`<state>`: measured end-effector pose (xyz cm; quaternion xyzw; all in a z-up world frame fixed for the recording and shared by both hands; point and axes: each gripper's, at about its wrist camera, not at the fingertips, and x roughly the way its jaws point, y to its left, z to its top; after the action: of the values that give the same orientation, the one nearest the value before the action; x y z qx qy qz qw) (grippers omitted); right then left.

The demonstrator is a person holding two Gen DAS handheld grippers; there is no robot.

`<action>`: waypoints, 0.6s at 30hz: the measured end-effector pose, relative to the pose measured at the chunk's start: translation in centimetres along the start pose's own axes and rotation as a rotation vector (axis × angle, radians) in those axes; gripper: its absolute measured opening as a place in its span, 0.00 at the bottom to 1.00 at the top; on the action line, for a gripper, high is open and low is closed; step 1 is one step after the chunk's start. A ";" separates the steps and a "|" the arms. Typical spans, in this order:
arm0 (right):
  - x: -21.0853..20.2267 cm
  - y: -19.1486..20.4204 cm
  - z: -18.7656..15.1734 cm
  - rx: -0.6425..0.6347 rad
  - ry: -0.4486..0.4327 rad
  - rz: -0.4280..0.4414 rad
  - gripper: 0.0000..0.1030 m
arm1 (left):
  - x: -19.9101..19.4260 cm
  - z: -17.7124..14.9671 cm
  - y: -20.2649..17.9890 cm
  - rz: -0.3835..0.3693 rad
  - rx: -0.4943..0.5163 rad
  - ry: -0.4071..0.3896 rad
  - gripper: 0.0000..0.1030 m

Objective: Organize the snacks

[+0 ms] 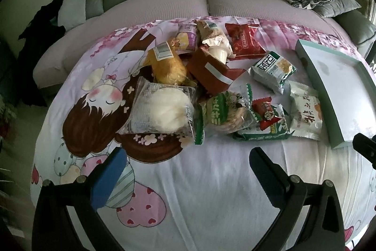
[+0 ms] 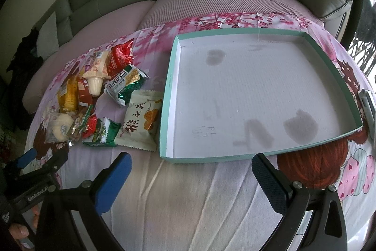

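Snacks [image 1: 206, 84] are lying in a loose pile on the printed sheet [image 1: 211, 180], all to the left of the tray [image 2: 253, 95], none inside it. Left gripper [image 1: 185, 164] is hovering just short of the pile, jaws apart, holding nothing. Right gripper [image 2: 191, 171] is facing the tray's near edge, jaws apart, holding nothing. The white packet [image 2: 141, 119] is lying nearest the tray, long axis roughly along the tray's left wall; the left gripper looks closer to the pile.
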<state>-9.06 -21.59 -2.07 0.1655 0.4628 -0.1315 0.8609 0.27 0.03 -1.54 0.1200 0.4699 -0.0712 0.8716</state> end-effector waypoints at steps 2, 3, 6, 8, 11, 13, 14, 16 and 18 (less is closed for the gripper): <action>0.0 0.0 -0.1 0.000 0.000 0.000 1.00 | 0.1 0.0 0.1 -0.001 -0.002 0.001 1.00; 0.0 0.0 -0.1 0.000 0.000 0.000 1.00 | 0.1 0.0 0.1 -0.001 -0.003 0.001 1.00; 0.0 0.0 -0.1 -0.002 0.002 -0.001 1.00 | 0.2 -0.1 0.1 -0.001 -0.003 0.004 1.00; 0.0 0.0 -0.2 -0.004 0.004 -0.002 1.00 | 0.2 -0.1 0.1 -0.002 -0.002 0.006 1.00; 0.0 0.0 -0.2 -0.003 0.004 -0.002 1.00 | 0.3 -0.2 0.1 -0.002 -0.002 0.008 1.00; 0.0 0.0 -0.2 -0.004 0.005 -0.003 1.00 | 0.3 -0.2 0.1 -0.003 -0.003 0.008 1.00; 0.1 0.0 -0.2 -0.004 0.005 -0.003 1.00 | 0.3 -0.2 0.1 -0.003 -0.003 0.008 1.00; 0.1 0.0 -0.2 -0.005 0.005 -0.003 1.00 | 0.4 -0.3 0.2 -0.003 -0.004 0.008 1.00; 0.1 0.0 -0.2 -0.003 0.005 -0.003 1.00 | 0.4 -0.3 0.1 -0.003 -0.005 0.009 1.00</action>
<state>-9.23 -21.50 -2.24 0.1638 0.4654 -0.1315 0.8598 0.30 0.23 -2.03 0.1173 0.4744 -0.0706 0.8696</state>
